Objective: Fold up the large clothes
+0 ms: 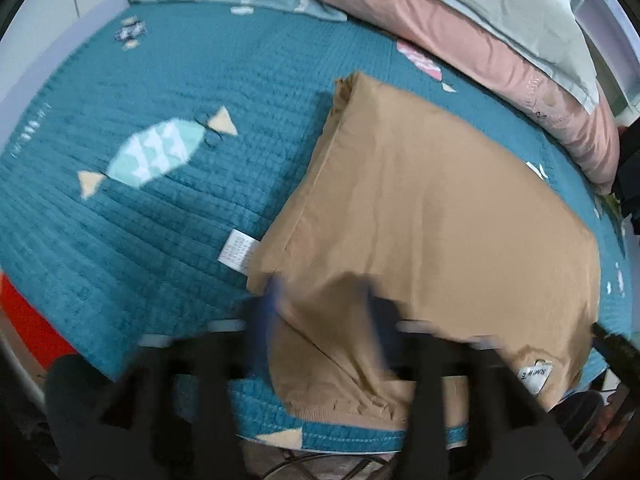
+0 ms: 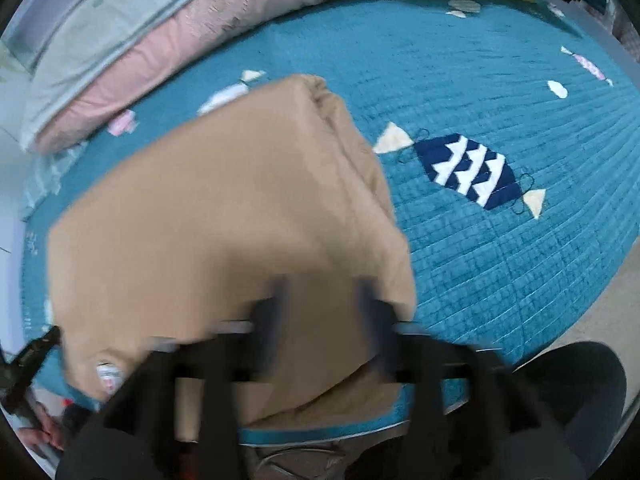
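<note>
A tan garment (image 1: pixel 432 216) lies partly folded on a teal quilted bedspread (image 1: pixel 160 220), with white labels at its left edge and near corner. It also shows in the right wrist view (image 2: pixel 224 216). My left gripper (image 1: pixel 324 296) is at the garment's near left edge, its fingers spread with cloth between them; the frame is blurred. My right gripper (image 2: pixel 324 296) is at the garment's near right edge, its fingers apart over the cloth, also blurred. Whether either one pinches the cloth cannot be told.
Folded pink and pale green bedding (image 1: pixel 500 32) is stacked along the far side of the bed, also seen in the right wrist view (image 2: pixel 168 28). The bedspread (image 2: pixel 500 260) has fish patches. The bed's near edge is just below both grippers.
</note>
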